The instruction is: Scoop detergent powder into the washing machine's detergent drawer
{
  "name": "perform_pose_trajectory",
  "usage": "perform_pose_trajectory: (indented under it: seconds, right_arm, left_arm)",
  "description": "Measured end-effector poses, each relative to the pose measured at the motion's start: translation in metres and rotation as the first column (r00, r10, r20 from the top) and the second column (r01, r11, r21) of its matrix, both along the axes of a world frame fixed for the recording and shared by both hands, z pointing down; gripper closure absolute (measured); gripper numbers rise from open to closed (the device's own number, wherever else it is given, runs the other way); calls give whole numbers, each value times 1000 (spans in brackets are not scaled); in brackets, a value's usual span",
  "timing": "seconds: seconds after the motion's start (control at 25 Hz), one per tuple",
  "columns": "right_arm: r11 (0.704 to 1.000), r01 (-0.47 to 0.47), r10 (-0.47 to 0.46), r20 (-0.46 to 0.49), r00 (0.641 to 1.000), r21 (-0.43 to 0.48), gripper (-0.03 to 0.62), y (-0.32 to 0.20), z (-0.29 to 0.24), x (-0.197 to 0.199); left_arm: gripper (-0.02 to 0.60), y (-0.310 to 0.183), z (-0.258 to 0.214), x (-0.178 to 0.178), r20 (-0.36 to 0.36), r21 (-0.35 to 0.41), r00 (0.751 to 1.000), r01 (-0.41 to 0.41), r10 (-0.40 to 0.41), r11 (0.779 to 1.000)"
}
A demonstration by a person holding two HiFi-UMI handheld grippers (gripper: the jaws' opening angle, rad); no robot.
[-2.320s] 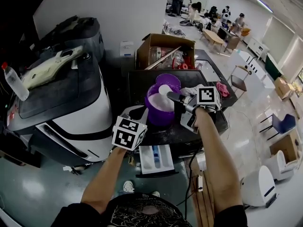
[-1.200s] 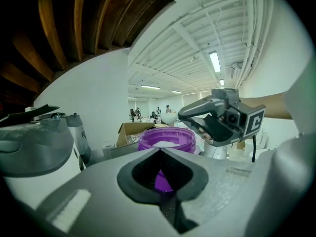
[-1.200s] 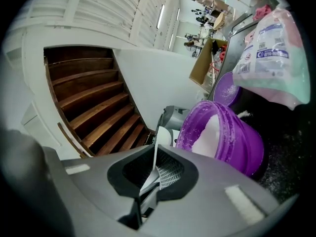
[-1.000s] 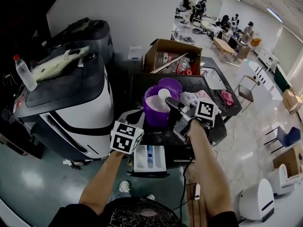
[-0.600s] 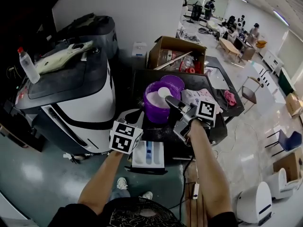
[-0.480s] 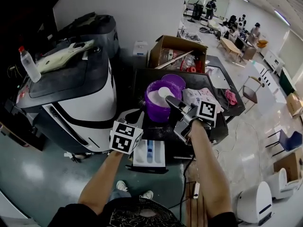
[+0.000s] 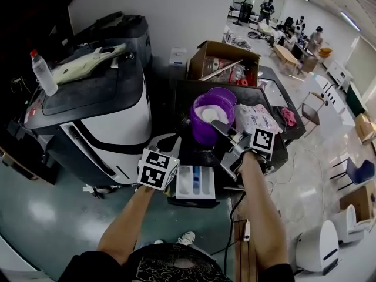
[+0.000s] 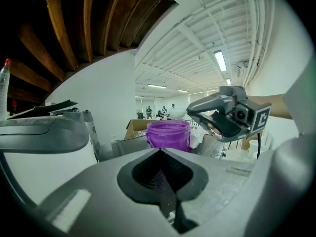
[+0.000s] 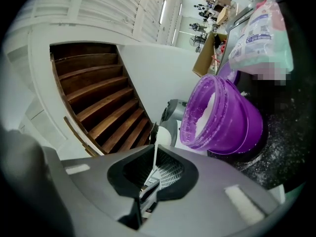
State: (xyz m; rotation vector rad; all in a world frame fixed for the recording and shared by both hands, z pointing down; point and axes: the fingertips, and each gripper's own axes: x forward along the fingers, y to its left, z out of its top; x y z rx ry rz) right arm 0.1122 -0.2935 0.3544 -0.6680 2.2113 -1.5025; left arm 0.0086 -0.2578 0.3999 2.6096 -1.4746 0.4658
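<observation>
- Right gripper [image 9: 152, 182]: jaws clamped on the thin white handle of the scoop [image 9: 161, 137]. The handle runs straight out of the jaw seam to a small round bowl. Whether the bowl holds powder cannot be determined.
- Left gripper [image 8: 166, 192]: jaws closed together, nothing between them.
- Scoop position: the bowl sits just beside the near rim of the purple tub [image 9: 236, 120], outside it, in the right gripper view.
- Purple tub: translucent, round and lidless. White detergent powder [image 9: 204, 113] coats its inner wall and fills the lower part.
- Tub location: on the washing machine top [image 7: 187, 101], near the front edge and toward its left side. White grains are scattered over the dark surface around the base.
- Detergent bag [image 7: 254, 120]: lies just beside the tub, toward the right edge of the same top.
- Detergent drawer [image 7: 195, 182]: pulled out below the front edge. It is white, divided into compartments, with a blue insert in the middle.
- The left gripper hangs just beside the drawer's left edge.
- Cardboard box [image 7: 224, 59]: beyond the rear edge of the top.
</observation>
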Motion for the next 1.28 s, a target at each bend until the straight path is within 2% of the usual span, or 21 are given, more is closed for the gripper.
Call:
perform_pose_trajectory:
  seconds: [0.36, 0.64, 1.08, 1.28]
  right_arm:
    - [998, -62, 62, -4, 998, -23, 559, 35, 10, -13]
    - [994, -103, 103, -12, 995, -39, 558, 63, 22, -17]
    - [991, -120, 119, -24, 993, -65, 558, 108, 43, -26]
    - [993, -101, 98, -44, 994, -66, 559, 126, 52, -31]
  left_arm:
    - [580, 33, 13, -17, 9, -22, 998, -56, 57, 998]
    - [580, 53, 15, -27, -12, -17, 997, -77, 76, 997]
    - [581, 81, 17, -37, -41, -18, 993, -110, 109, 994]
    - [581, 89, 17, -43, -56, -15, 993, -109, 108, 994]
